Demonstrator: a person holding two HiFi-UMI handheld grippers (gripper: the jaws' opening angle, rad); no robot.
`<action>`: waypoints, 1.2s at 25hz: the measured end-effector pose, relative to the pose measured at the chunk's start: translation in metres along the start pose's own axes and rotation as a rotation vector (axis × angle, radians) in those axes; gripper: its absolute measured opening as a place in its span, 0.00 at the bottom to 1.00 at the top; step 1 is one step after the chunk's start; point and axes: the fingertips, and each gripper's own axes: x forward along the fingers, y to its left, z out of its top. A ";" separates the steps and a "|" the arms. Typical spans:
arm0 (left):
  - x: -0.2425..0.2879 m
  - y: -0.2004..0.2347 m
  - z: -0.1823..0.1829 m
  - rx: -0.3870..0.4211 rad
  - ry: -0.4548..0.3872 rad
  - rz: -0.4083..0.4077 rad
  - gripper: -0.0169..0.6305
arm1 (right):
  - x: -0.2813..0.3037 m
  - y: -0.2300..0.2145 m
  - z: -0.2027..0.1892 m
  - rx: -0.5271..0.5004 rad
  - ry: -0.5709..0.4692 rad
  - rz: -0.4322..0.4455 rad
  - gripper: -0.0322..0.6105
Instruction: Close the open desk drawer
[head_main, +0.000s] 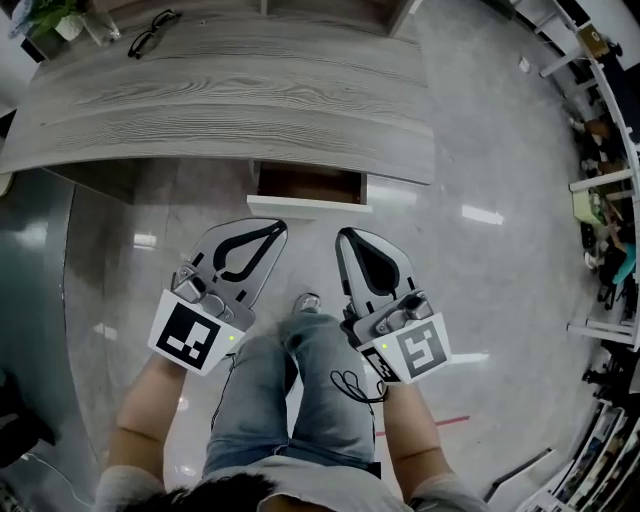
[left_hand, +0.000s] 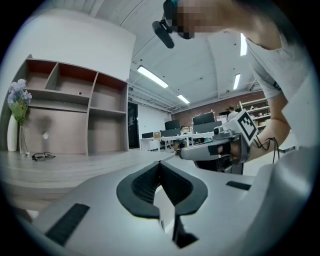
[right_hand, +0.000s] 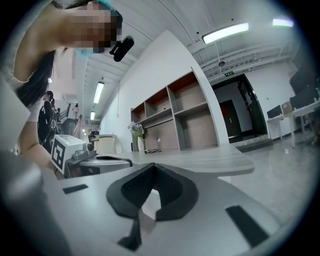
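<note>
The open drawer (head_main: 309, 186) sticks out from under the front edge of the grey wood desk (head_main: 230, 110); it has a brown inside and a white front panel (head_main: 308, 207). Both grippers hover just in front of it, above the person's knees. My left gripper (head_main: 276, 228) is shut with nothing in it, its tips a short way below the drawer front's left half. My right gripper (head_main: 343, 235) is shut and empty too, just below the right half. In the left gripper view the left gripper (left_hand: 160, 163) points over the desktop, and in the right gripper view so does the right gripper (right_hand: 150, 165).
Black glasses (head_main: 152, 32) and a vase of flowers (head_main: 48, 20) lie at the desk's far left. An open shelf unit (left_hand: 75, 107) stands behind the desk. The person's jeans-clad legs and a shoe (head_main: 306, 302) are below the grippers. Glossy grey floor (head_main: 500, 200) spreads to the right.
</note>
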 end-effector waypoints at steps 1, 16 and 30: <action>0.004 -0.001 -0.008 0.002 0.004 -0.006 0.04 | 0.002 -0.003 -0.007 0.003 -0.001 -0.001 0.06; 0.039 0.013 -0.097 0.010 -0.044 -0.034 0.04 | 0.029 -0.022 -0.080 -0.046 -0.031 -0.008 0.06; 0.044 0.011 -0.139 0.036 -0.126 0.004 0.04 | 0.033 -0.038 -0.132 -0.070 -0.084 -0.095 0.06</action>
